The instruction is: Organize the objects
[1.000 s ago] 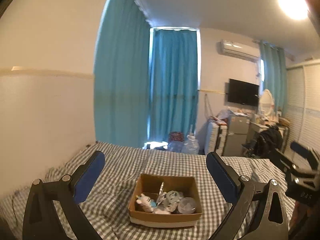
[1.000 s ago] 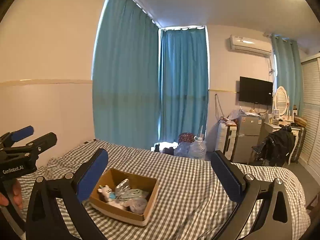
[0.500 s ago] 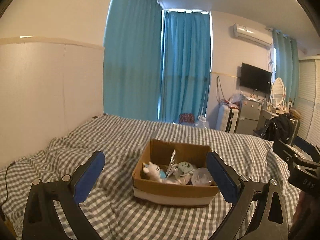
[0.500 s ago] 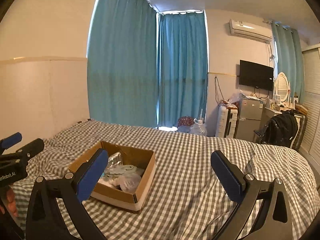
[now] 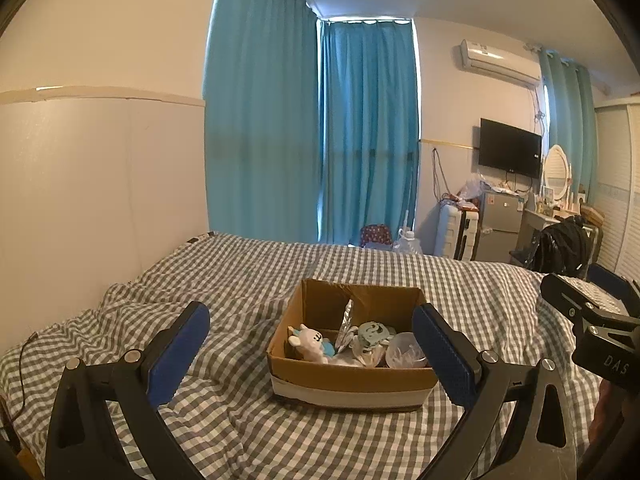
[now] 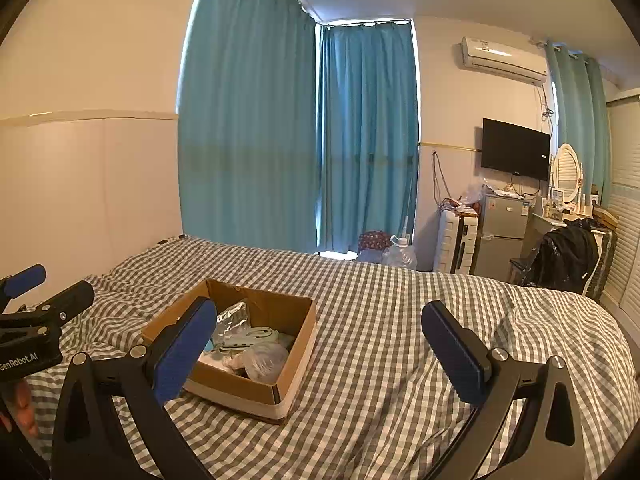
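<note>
An open cardboard box (image 5: pixel 352 380) sits on the checked bed; it also shows in the right wrist view (image 6: pixel 288 352). In it lie a white plush toy (image 5: pixel 310 340), a silver foil packet (image 5: pixel 346 322), a pale green item (image 5: pixel 372 332) and a clear round container (image 5: pixel 404 356). My left gripper (image 5: pixel 312 354) is open and empty, just short of the box. My right gripper (image 6: pixel 320 354) is open and empty, to the right of the box above the bed. Each gripper shows at the edge of the other's view.
The bed has a grey checked cover (image 6: pixel 400 320) with folds at the left. A wall runs along its left side. Blue curtains (image 5: pixel 360 132), a suitcase (image 6: pixel 456 240), a small fridge (image 6: pixel 504 232) and a chair with a black bag (image 6: pixel 568 256) stand beyond the bed.
Both cameras have tilted down and moved nearer the bed, so the box now looks larger and closer. Both grippers stay open and empty.
</note>
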`<state>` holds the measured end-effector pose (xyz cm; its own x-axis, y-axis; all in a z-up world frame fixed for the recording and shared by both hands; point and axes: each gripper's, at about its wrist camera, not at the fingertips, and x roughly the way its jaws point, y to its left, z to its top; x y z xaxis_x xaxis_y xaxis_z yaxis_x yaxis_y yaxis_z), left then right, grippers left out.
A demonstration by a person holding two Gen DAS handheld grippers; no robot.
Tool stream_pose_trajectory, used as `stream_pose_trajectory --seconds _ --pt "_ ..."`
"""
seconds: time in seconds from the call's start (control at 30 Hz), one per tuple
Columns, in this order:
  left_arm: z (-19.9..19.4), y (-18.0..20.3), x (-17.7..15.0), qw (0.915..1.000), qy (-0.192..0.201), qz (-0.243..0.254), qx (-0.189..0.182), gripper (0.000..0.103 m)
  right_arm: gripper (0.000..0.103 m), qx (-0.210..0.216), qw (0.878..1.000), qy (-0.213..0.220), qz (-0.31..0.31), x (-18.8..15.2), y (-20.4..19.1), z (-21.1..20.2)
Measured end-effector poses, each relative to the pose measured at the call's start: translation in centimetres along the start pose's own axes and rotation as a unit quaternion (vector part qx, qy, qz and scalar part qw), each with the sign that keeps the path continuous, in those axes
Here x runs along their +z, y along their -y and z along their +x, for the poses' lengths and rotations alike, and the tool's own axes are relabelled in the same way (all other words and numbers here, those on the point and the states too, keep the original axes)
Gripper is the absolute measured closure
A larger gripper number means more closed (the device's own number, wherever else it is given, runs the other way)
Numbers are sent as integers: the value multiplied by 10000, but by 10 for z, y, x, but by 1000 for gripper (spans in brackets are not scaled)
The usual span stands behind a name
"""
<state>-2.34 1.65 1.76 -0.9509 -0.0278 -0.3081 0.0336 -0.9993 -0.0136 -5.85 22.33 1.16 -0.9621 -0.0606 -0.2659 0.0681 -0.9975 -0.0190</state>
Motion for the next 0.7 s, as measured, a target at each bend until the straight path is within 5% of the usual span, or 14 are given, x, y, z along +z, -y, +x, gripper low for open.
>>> stream_pose_trajectory --seconds 0.7 --pt "2 0 0 10000 -67 3 21 0 0 28 10000 -56 -43 -2 -3 0"
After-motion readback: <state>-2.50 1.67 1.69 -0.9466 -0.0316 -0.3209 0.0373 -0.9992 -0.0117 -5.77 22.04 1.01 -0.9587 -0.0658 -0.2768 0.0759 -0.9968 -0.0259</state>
